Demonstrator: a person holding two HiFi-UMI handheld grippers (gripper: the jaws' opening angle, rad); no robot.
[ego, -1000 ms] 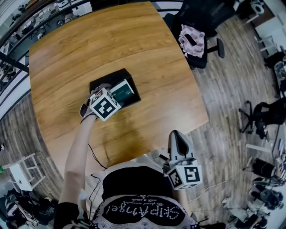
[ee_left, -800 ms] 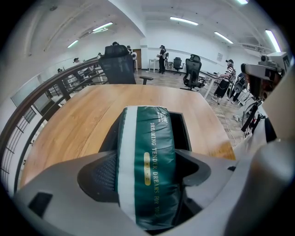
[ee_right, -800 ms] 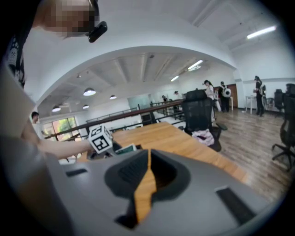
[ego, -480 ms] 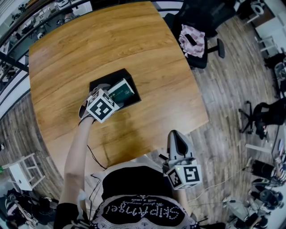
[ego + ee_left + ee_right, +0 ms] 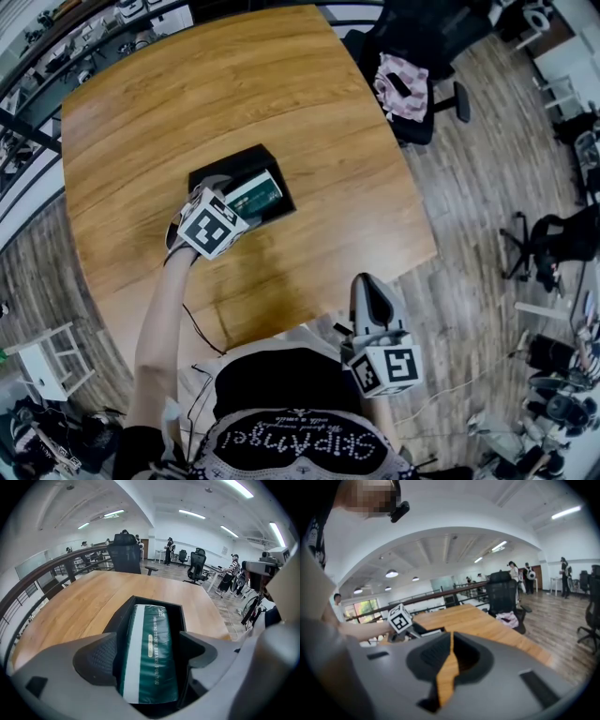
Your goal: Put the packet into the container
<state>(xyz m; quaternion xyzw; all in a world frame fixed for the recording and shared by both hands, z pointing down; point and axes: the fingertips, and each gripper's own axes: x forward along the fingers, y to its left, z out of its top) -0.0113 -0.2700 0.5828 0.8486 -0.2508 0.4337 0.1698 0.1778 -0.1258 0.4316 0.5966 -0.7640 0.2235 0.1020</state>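
While I monitored the feeds remotely, the L gripper (image 5: 234, 202) hung over the near-left part of the container (image 5: 223, 165), pitched steeply down.

1. L gripper, jaw state. Its jaws had just been opening and stood wide apart. The packet (image 5: 255, 194) lay lengthwise betw. them, but the pads were not clamping it. In the left gripper view I saw a dark gap betw. the pad at that view's right and the packet's edge. The other pad sat just beside the opposite edge. No grip.

2. Packet pos. The packet was dark green w/ a white stripe along one side and pale print down its middle. It lay inside the black container, long axis in line w/ the container's. I could not tell whether its near end rested on the container floor.

3. Container pos. The container stood on the wooden table (image 5: 234, 84), approx. mid-table, well clear of every edge.

4. R gripper (image 5: 368, 281). It was held off the table's near edge, close to the wearer's torso and well apart from the container. Its jaws were drawn together w/ nothing held; only a thin sliver of table showed betw. them.

5. Surroundings. A black office chair (image 5: 412, 37) stood off the table's far-right corner, w/ a pink-patterned cloth (image 5: 401, 84) on it.
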